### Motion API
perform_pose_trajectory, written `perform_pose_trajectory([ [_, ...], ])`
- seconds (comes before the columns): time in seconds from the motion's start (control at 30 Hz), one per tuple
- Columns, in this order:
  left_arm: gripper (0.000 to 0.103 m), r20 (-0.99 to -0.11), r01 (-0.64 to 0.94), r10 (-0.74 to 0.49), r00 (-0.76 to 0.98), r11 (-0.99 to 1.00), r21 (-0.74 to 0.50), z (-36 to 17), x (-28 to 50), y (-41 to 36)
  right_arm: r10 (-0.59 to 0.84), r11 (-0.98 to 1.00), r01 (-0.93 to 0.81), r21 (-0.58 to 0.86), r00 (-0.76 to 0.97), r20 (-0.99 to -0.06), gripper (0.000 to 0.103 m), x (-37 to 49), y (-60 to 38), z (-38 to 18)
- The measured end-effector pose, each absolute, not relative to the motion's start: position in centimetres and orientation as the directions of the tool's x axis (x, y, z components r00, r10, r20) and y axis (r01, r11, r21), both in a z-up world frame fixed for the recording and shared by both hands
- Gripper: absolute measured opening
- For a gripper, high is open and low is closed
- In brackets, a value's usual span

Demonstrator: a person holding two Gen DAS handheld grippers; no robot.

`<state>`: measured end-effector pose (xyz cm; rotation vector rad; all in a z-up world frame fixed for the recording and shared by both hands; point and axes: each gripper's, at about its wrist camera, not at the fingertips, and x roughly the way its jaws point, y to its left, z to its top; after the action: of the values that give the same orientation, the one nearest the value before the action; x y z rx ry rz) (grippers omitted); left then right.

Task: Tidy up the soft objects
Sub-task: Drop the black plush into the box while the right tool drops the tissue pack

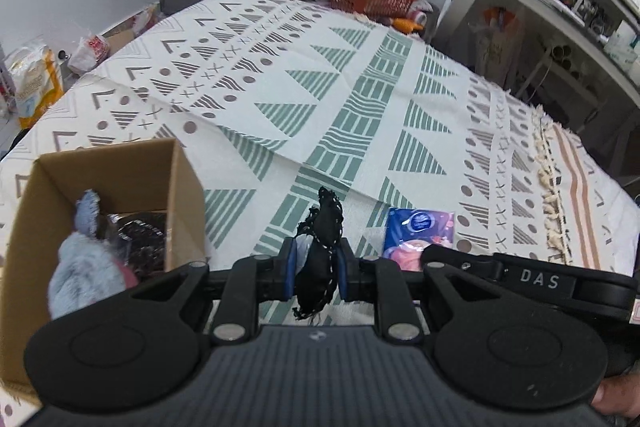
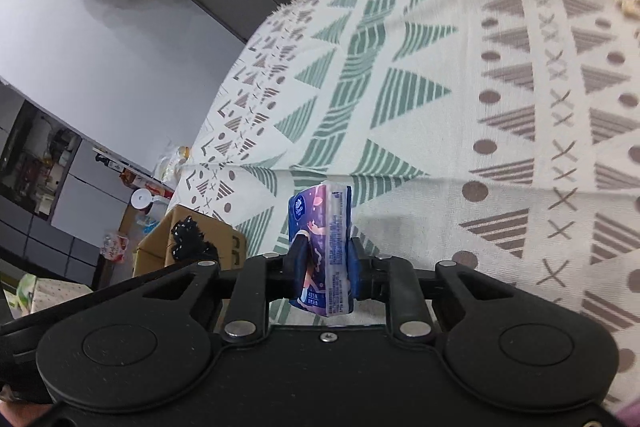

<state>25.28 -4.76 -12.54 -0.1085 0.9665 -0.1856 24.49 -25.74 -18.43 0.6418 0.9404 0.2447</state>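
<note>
A black cord (image 1: 322,227) and tissue pack (image 2: 324,247) are gripped by the left (image 1: 316,263) and right hand-held gripper (image 2: 326,263); two items are already boxed (image 1: 120,163)

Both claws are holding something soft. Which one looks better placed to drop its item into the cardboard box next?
Probably the left claw: its black cloth bundle hangs right beside the open cardboard box. The right claw, gripping the tissue pack, sits farther from it.

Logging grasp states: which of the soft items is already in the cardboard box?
The grey-blue plush, inside the cardboard box. The black knitted item is clamped in the left gripper; the tissue pack in the right gripper.
</note>
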Motion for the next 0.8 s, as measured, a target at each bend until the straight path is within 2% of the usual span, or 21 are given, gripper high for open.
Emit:
perform_pose_trajectory([
  [0.8,0.019,-0.730,-0.021,-0.191,0.656,0.963,-0.270,-7.7,19.9,4.1,0.402,0.859,-0.031,0.511,0.659,-0.635,0.021,20.0,-20.9,-9.8],
])
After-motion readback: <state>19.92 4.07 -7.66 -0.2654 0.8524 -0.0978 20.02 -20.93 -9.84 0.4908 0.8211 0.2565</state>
